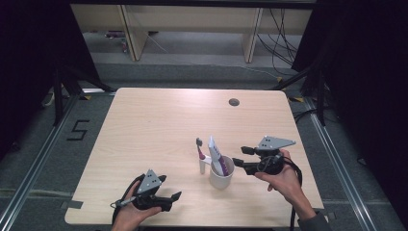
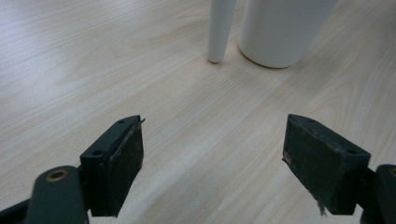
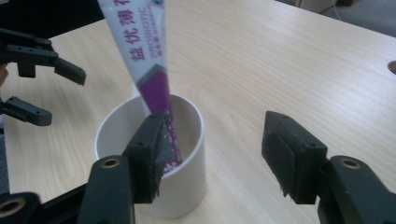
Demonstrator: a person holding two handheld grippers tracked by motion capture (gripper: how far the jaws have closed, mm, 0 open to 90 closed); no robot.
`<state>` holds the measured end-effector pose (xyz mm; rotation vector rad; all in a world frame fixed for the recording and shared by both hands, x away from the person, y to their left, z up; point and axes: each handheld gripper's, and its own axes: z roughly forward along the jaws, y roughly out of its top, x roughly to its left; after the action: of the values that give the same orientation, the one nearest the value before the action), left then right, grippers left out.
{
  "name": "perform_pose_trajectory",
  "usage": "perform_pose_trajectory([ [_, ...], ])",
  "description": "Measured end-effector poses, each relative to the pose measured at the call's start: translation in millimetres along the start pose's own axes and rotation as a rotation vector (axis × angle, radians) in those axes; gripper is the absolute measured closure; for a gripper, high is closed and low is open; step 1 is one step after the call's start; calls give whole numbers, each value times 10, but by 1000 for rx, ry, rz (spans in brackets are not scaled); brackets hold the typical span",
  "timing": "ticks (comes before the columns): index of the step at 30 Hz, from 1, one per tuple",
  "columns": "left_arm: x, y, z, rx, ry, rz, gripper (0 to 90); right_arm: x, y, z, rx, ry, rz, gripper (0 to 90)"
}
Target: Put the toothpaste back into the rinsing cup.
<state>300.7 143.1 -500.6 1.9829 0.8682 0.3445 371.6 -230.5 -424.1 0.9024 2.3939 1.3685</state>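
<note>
Both grippers sit at the near edge of the table (image 1: pixel 144 120), each in a person's hand. Low at the near corner, the left gripper (image 1: pixel 168 198) has its jaws spread wide with nothing between them, pointed toward the white cup (image 1: pixel 222 174). Just beside the cup's rim, the right gripper (image 1: pixel 239 156) is likewise released and empty. A toothpaste tube (image 3: pixel 149 60) leans inside the cup (propped by the wall, I'd guess), and a toothbrush (image 1: pixel 200 156) stands against its outside.

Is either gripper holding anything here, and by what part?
Nothing is held. The left gripper and right gripper are both open, the latter beside the cup.
</note>
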Motion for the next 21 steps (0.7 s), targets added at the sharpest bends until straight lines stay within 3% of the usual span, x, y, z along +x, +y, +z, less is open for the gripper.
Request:
perform_pose_trajectory([
  [2, 19, 1, -9, 19, 8, 21, 196, -56, -23, -37, -12, -25, -21, 392],
  [4, 3, 2, 1, -1, 1, 0, 195, -75, -56, -64, -5, -16, 24, 364],
  [6, 12, 3, -5, 7, 3, 9, 191, -119, -83, -104, -2, -38, 24, 347],
  [7, 15, 3, -8, 8, 4, 10, 190, -118, -102, -121, 2, -45, 54, 341],
  [8, 18, 4, -9, 8, 5, 11, 190, -148, -120, -131, -8, -48, 40, 335],
  [15, 25, 4, -5, -1, 9, 6, 189, -203, -244, -216, -13, -80, 95, 298],
  [17, 30, 0, -7, 0, 10, 1, 189, -218, -277, -238, -5, -69, 114, 294],
  [18, 30, 0, -7, -1, 14, -2, 188, -240, -296, -239, -13, -79, 97, 289],
  [21, 38, -4, -8, -2, 16, 0, 187, -240, -344, -256, 0, -78, 139, 276],
])
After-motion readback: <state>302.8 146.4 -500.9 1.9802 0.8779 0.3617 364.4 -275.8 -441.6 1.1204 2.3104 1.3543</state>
